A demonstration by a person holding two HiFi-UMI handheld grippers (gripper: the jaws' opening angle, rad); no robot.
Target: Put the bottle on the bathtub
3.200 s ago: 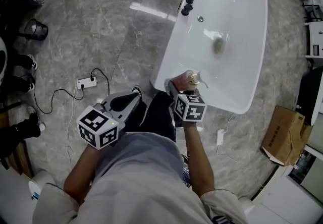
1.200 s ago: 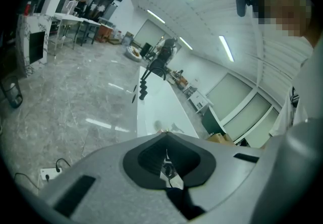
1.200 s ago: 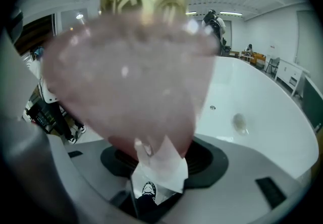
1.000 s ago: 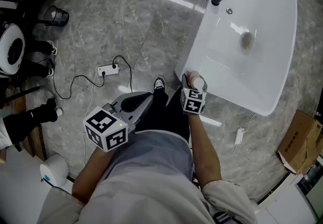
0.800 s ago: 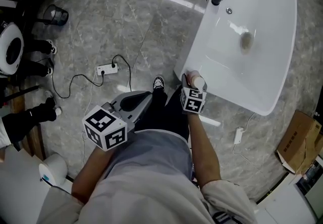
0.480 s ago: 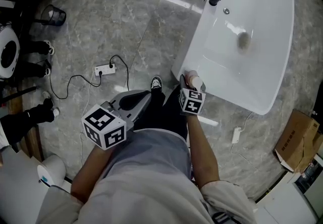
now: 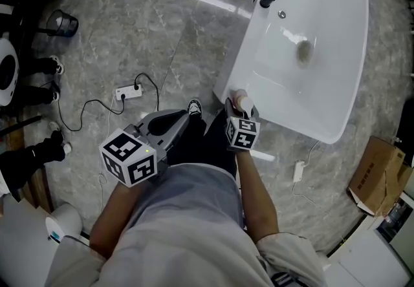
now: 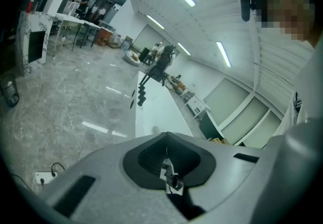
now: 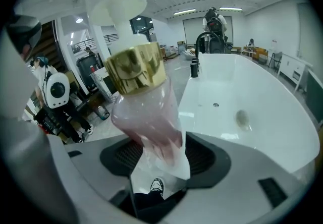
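My right gripper (image 9: 160,165) pinches the bottle (image 9: 146,112): clear body, pink liquid, gold collar, white pump top. Held at the near corner of the bathtub (image 7: 291,125) rim. My left gripper (image 8: 169,170) has jaws pressed together, empty

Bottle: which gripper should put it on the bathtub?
Right. The right gripper holds the bottle beside the bathtub rim; the left gripper is shut, empty, farther off.
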